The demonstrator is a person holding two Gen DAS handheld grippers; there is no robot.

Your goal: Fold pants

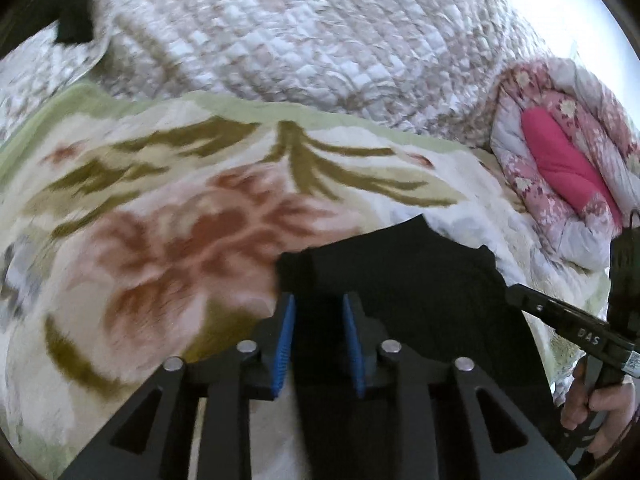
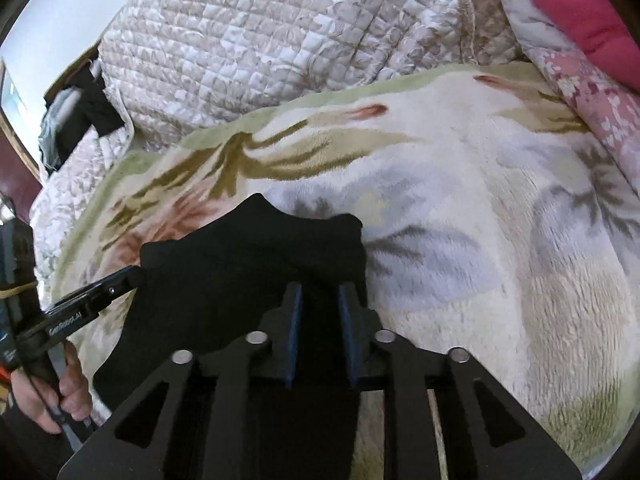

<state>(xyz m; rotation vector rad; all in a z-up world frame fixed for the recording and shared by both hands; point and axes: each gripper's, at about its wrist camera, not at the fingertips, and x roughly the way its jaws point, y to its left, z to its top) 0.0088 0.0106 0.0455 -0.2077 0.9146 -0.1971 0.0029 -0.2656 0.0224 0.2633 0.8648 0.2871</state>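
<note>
Black pants (image 1: 400, 280) lie bunched on a floral fleece blanket (image 1: 168, 240). In the left wrist view my left gripper (image 1: 320, 340) points down at the near left part of the pants. Its blue pads (image 1: 285, 340) stand apart with their inner faces bare, and dark cloth lies in the gap below them. In the right wrist view my right gripper (image 2: 319, 332) hangs over the right part of the pants (image 2: 248, 264). Its pads (image 2: 295, 332) are also apart over the black cloth. The left gripper's tip (image 2: 128, 278) reaches the cloth's left corner. Each gripper is held by a hand (image 2: 60, 396).
A quilted beige bedspread (image 1: 300, 32) is heaped behind the blanket. A pink flowered duvet with a magenta lining (image 1: 560, 160) lies at the right. Dark clothing (image 2: 92, 108) sits at the far left beside the quilt. The blanket (image 2: 500, 240) spreads wide to the right of the pants.
</note>
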